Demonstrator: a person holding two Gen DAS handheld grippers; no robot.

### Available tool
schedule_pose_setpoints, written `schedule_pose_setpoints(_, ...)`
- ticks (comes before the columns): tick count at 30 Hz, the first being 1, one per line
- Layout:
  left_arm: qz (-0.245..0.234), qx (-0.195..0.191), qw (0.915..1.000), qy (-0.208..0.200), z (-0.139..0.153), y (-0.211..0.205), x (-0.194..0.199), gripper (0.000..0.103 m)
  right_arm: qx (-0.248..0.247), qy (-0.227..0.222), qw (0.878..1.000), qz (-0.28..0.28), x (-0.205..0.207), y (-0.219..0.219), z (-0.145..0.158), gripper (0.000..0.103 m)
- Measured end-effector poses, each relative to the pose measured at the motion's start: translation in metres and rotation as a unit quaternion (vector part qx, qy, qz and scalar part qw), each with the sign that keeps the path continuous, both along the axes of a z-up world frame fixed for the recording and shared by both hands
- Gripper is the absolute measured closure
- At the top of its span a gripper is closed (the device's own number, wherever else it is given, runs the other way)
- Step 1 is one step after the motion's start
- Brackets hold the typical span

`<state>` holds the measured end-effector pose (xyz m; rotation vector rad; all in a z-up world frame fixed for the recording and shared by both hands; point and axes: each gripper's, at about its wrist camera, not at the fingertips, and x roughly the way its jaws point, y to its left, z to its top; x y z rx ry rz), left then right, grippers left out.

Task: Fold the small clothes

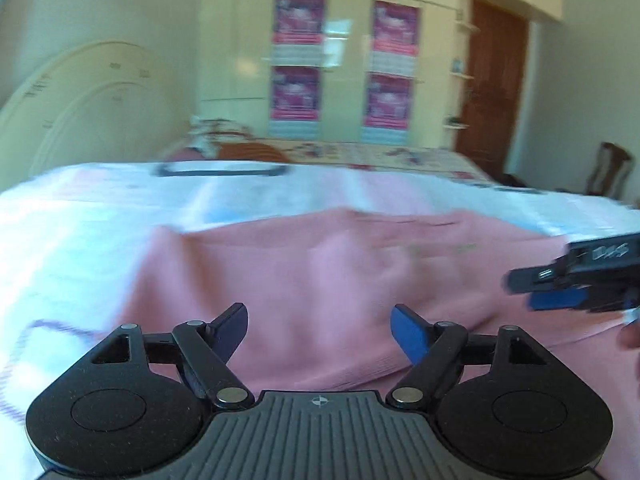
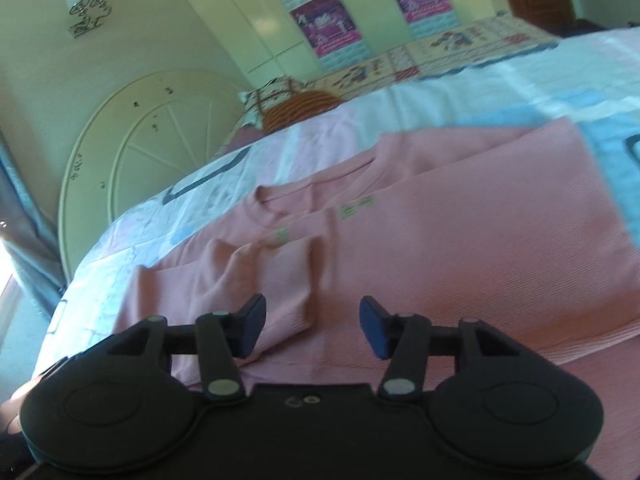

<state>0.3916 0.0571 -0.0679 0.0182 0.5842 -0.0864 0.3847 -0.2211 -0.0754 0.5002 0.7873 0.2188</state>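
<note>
A pink ribbed shirt (image 2: 440, 248) lies spread on the bed, its neckline toward the headboard and one sleeve (image 2: 272, 276) folded over its body. It also shows in the left wrist view (image 1: 320, 272). My left gripper (image 1: 318, 334) is open and empty, just above the shirt's near edge. My right gripper (image 2: 312, 328) is open and empty over the near part of the shirt by the folded sleeve. It also shows from the side at the right edge of the left wrist view (image 1: 560, 288).
The shirt rests on a white, pale blue and pink bedspread (image 2: 460, 92). A cream headboard (image 2: 132, 152) and pillows (image 2: 296, 100) lie beyond. Wardrobes with pink posters (image 1: 344, 60), a brown door (image 1: 492, 88) and a chair (image 1: 608, 168) stand farther back.
</note>
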Motion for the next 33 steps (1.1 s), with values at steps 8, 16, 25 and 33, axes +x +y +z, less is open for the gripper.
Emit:
schedule_pose_setpoints(8,0.059,0.006,0.9954,0.076,-0.050,0.078,0.009,0.034,-0.012,0.033,0.999,-0.003,0.016,0.031,-0.018,0.055)
schedule_pose_setpoints(16,0.054,0.008,0.9958,0.073,-0.058,0.076,0.030,0.042,-0.038,0.032,0.999,0.013,0.031,0.050,-0.021,0.096)
schedule_pose_setpoints(25,0.039,0.002,0.9967,0.071,-0.056,0.089,0.036,0.071,-0.119,-0.082,0.988,-0.059,-0.012,0.010,0.046,0.097)
schedule_pose_setpoints(33,0.032,0.006,0.9969,0.072,-0.053,0.088,0.037,0.071,-0.098,-0.021,0.993,-0.060,-0.013,-0.013,0.012,0.097)
